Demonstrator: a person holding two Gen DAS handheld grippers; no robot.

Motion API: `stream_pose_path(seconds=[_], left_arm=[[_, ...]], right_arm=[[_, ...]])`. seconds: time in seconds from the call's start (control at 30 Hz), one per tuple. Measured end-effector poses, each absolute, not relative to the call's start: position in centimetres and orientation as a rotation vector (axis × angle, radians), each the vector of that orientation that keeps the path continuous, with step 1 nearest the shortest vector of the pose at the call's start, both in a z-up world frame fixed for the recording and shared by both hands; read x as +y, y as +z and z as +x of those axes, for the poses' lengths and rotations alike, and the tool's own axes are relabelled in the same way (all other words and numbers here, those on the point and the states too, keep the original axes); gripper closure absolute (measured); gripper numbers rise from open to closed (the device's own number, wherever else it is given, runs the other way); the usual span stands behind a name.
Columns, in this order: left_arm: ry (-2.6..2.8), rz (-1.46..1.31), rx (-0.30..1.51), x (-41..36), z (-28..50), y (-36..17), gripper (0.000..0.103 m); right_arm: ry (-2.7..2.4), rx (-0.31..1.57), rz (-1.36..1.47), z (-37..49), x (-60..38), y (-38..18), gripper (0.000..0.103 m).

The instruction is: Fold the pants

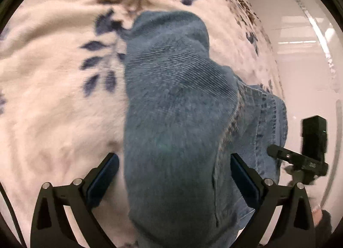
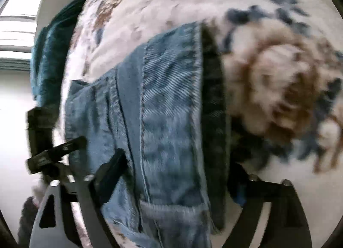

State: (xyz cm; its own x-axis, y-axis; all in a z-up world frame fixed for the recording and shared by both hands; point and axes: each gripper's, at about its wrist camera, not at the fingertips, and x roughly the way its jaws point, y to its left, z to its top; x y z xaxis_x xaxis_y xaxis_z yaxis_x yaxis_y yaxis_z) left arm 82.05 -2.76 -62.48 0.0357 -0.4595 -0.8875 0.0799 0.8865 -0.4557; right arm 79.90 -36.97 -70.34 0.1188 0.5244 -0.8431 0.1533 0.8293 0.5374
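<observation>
- The jeans (image 1: pixel 171 119) lie on the flowery blanket (image 1: pixel 53 87).
- The left gripper (image 1: pixel 174 173) is wide open with denim between its fingers, holding nothing.
- The right gripper (image 2: pixel 178 175) also looks open over the jeans.
- Close both on the cloth together, then lift evenly.

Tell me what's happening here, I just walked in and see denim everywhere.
A person is folding blue jeans on a floral blanket, a handheld gripper in each hand. The left gripper and the right gripper both stand open, fingers straddling the denim. Neither visibly clamps the fabric.
</observation>
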Motion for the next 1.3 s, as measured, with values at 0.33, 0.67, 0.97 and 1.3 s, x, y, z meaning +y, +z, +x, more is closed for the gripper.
stream_pose_path(seconds=[0.33, 0.67, 0.97, 1.3], left_arm=[[-0.057, 0.030, 1.210, -1.2, 74.8, -51.0, 0.000], [-0.095, 0.047, 1.095, -6.2, 65.0, -35.1, 0.000], [-0.091, 0.032, 0.979, -5.5, 52.3, -20.6, 0.000], [-0.080, 0.019, 0.891, -4.9, 40.2, -9.9, 0.000]], right_arm=[[-0.071, 1.223, 0.111, 73.0, -29.4, -55.2, 0.008], [-0.148, 1.130, 0.104, 60.9, -26.6, -36.2, 0.008], [-0.112, 0.980, 0.075, 46.9, -25.2, -17.8, 0.008], [-0.053, 0.886, 0.056, 32.9, -23.6, -4.3, 0.008]])
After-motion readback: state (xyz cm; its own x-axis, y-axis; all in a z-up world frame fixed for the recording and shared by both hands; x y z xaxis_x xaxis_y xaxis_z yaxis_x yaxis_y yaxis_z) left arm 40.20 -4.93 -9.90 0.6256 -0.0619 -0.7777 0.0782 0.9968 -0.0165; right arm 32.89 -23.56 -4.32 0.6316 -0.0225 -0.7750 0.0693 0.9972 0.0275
